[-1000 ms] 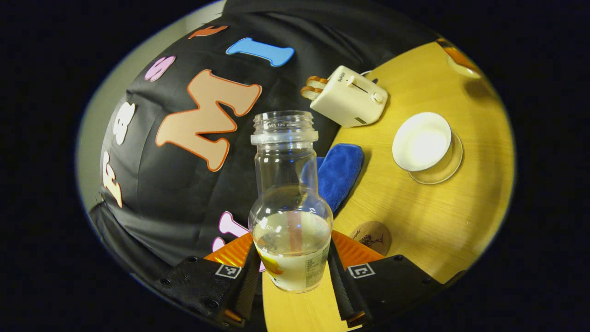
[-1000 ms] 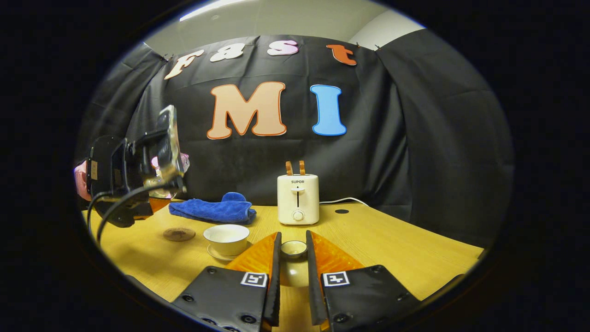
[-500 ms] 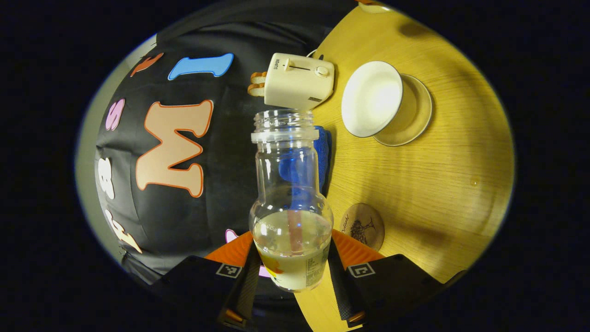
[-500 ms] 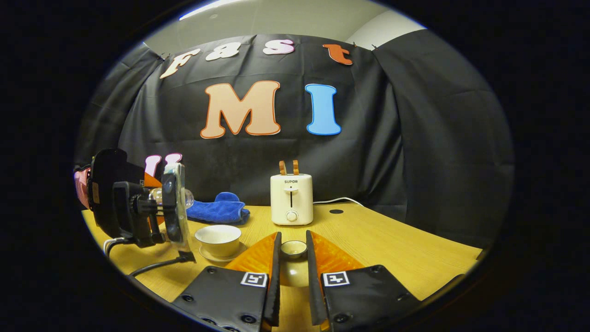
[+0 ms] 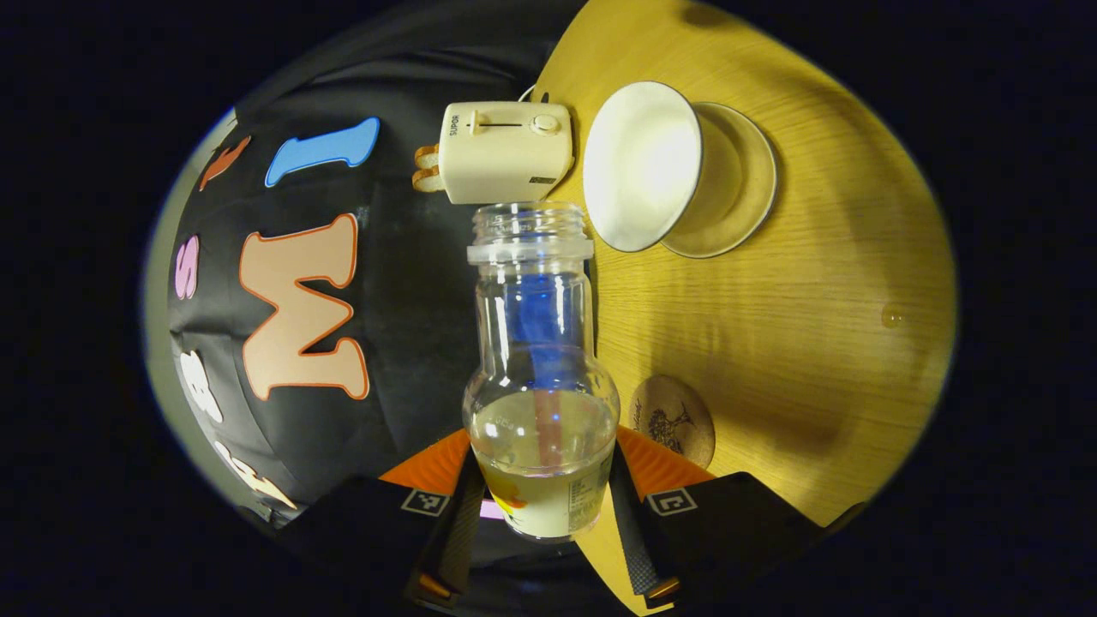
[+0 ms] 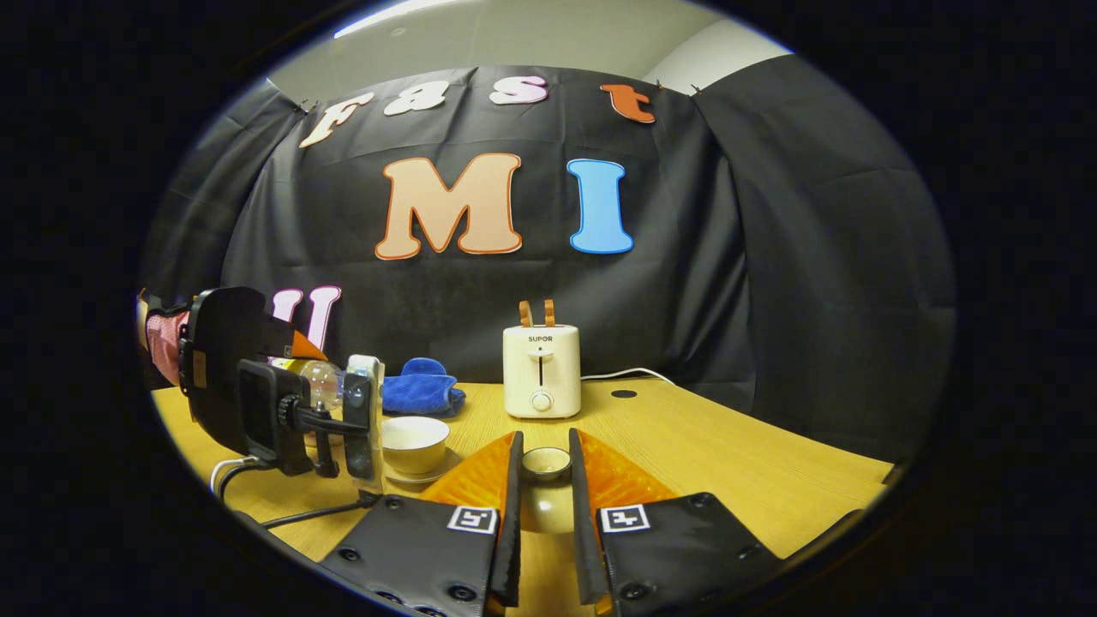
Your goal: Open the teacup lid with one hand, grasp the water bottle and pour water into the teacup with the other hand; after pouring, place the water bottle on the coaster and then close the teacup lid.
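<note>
A clear, uncapped water bottle point(image 5: 540, 403) lies between my left gripper's point(image 5: 542, 480) fingers, which are shut on its body. Water pools in its wide lower part. The view is rolled sideways, so the bottle is tipped near level, its mouth close beside the white teacup point(image 5: 643, 163) on its saucer point(image 5: 744, 201). The round brown coaster point(image 5: 673, 420) lies just right of the fingers. In the right gripper view, my right gripper point(image 6: 544, 446) is shut on the small teacup lid point(image 6: 546, 464), low over the table. The left gripper point(image 6: 283, 407) holds the bottle point(image 6: 321, 381) left of the teacup point(image 6: 415, 441).
A cream toaster point(image 6: 542, 373) with two slices stands at the back of the wooden table point(image 6: 728, 463), its cord trailing right. A blue cloth point(image 6: 420, 394) lies behind the teacup. A small water drop point(image 5: 891, 315) sits on the table.
My left gripper has rolled further and come down toward the teacup, tipping the bottle nearer to level. The right gripper with the lid has stayed in place.
</note>
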The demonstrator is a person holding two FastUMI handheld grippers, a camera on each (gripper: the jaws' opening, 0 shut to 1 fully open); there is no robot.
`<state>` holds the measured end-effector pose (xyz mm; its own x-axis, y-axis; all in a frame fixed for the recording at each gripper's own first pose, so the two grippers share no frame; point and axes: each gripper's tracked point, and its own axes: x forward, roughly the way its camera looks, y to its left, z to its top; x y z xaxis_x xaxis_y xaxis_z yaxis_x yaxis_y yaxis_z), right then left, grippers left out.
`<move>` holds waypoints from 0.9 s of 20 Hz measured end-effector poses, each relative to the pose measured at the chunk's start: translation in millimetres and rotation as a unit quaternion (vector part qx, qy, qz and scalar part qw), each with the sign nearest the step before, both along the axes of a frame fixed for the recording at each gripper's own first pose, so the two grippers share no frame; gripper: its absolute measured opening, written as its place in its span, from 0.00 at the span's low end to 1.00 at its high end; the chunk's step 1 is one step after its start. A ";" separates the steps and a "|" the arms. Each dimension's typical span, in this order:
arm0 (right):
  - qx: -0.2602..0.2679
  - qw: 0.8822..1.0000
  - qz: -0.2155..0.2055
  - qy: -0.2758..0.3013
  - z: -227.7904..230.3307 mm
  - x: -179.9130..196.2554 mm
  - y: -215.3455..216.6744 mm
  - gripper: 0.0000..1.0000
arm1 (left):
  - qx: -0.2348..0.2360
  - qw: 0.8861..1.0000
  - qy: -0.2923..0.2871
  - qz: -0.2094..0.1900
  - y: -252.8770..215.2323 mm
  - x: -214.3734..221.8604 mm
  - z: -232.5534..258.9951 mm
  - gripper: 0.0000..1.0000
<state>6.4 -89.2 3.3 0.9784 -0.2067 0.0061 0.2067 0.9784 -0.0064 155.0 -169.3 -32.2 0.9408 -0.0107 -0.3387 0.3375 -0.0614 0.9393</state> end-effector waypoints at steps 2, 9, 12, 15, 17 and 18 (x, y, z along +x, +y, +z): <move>0.000 1.000 0.002 0.000 -0.1 -0.1 1.1 0.29 | 0.019 1.000 -0.003 -0.007 -2.5 -0.6 2.8 0.68; 0.000 1.000 0.004 0.000 -1.0 -0.6 1.6 0.29 | 0.081 0.996 -0.012 -0.025 -9.5 4.4 14.5 0.68; 0.000 1.000 0.005 0.000 -0.4 -0.3 2.0 0.29 | 0.105 0.994 -0.014 -0.028 -10.5 5.3 19.1 0.68; 0.000 1.000 0.005 0.000 0.1 -0.2 1.9 0.29 | 0.129 0.991 -0.019 -0.036 -11.7 5.6 23.9 0.69; 0.000 1.000 0.005 0.000 -0.3 -0.1 1.8 0.29 | 0.140 0.989 -0.024 -0.040 -12.9 6.7 27.4 0.69; 0.000 1.000 0.005 0.000 -0.8 0.4 1.8 0.29 | 0.145 0.988 -0.024 -0.039 -13.0 6.8 28.5 0.68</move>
